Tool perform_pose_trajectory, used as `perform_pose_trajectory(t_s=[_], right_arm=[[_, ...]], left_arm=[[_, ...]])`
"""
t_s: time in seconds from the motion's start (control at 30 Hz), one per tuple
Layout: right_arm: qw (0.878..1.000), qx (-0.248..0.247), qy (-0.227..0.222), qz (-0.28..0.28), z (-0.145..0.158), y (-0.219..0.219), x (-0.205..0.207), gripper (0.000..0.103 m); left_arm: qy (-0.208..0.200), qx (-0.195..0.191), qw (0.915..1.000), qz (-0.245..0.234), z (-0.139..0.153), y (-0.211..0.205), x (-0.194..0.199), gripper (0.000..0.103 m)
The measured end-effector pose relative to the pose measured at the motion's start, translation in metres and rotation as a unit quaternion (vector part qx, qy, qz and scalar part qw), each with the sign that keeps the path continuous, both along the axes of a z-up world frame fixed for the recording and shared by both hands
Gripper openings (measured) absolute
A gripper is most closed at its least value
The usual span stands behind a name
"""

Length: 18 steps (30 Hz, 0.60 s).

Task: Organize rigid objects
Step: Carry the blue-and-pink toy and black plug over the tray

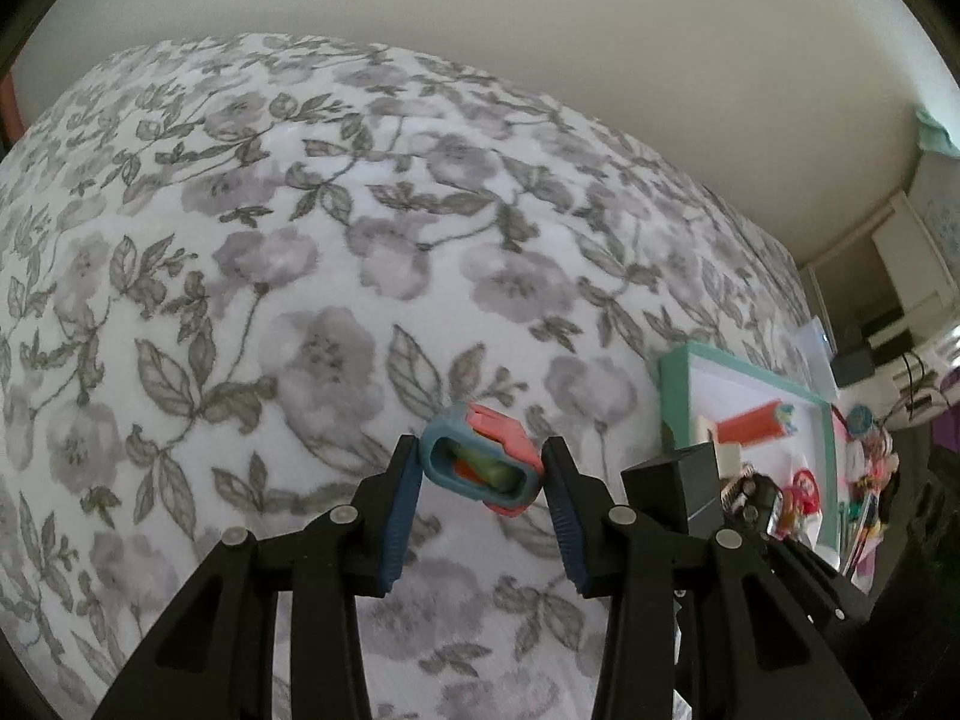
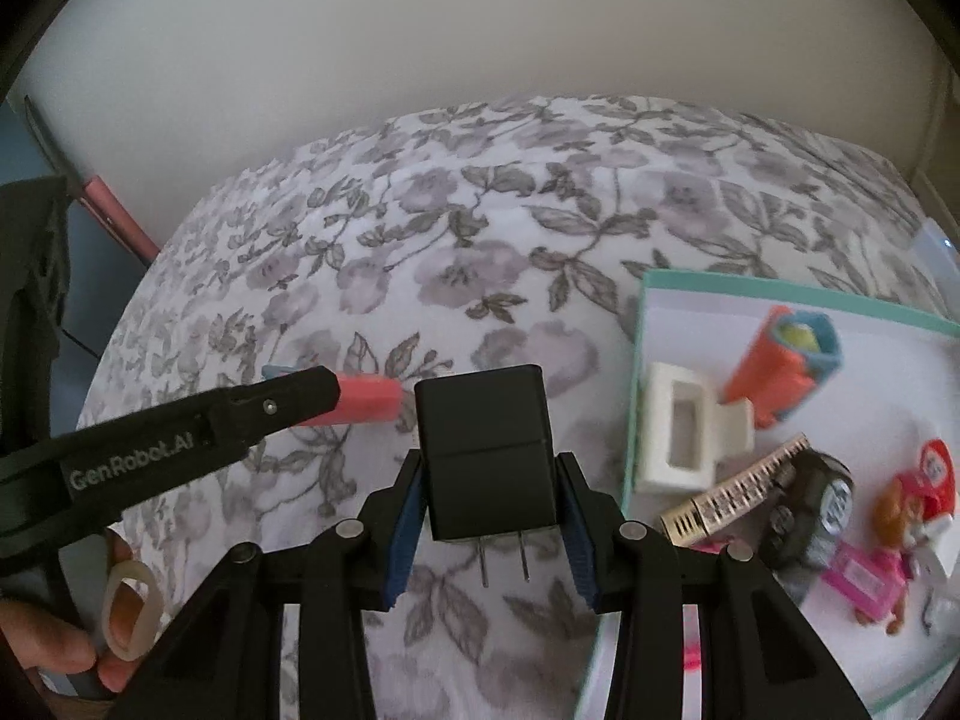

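Left claw [image 1: 483,468] grips toy [image 1: 480,459], tray [image 2: 780,294] cluttered

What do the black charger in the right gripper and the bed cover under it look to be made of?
Black charger: likely matte moulded plastic, with an even dull sheen, crisp edges and two bare metal prongs. Bed cover: soft printed fabric, seemingly fleecy, with a blurry floral pattern and no gloss.

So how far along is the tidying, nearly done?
Partly done, I'd say. The teal-rimmed tray already holds a cream clip, an orange tube and small toys. In hand: the left hand-held gripper grips a pink-and-blue toy, the right hand-held gripper a black plug adapter. Both remain to be placed.
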State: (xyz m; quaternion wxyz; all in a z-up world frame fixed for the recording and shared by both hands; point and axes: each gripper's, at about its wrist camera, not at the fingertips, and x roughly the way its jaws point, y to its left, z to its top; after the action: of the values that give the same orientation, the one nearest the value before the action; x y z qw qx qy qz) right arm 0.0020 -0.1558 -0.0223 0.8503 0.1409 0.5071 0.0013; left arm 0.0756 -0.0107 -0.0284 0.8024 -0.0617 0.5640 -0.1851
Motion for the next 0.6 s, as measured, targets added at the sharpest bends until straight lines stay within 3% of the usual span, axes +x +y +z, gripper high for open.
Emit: perform_pose_trajectory(t_s=[0.2, 0.4, 0.6], right_arm=[[1.000, 0.001, -0.024, -0.013, 0.022, -0.014, -0.022, 0.044], [0.995, 0.009, -0.046, -0.084, 0.044, -0.053, -0.052, 0.044], [0.986, -0.014, -0.014, -0.165, 0.042, -0.099, -0.082, 0.044]], left_arm=[[-0.029, -0.016, 0.9992, -0.024, 0.029, -0.011, -0.021, 0.042], [-0.086, -0.031, 0.9933, -0.071, 0.069, -0.041, -0.048, 0.042], [-0.099, -0.046, 0.9835, -0.144, 0.081, -0.089, -0.079, 0.042]])
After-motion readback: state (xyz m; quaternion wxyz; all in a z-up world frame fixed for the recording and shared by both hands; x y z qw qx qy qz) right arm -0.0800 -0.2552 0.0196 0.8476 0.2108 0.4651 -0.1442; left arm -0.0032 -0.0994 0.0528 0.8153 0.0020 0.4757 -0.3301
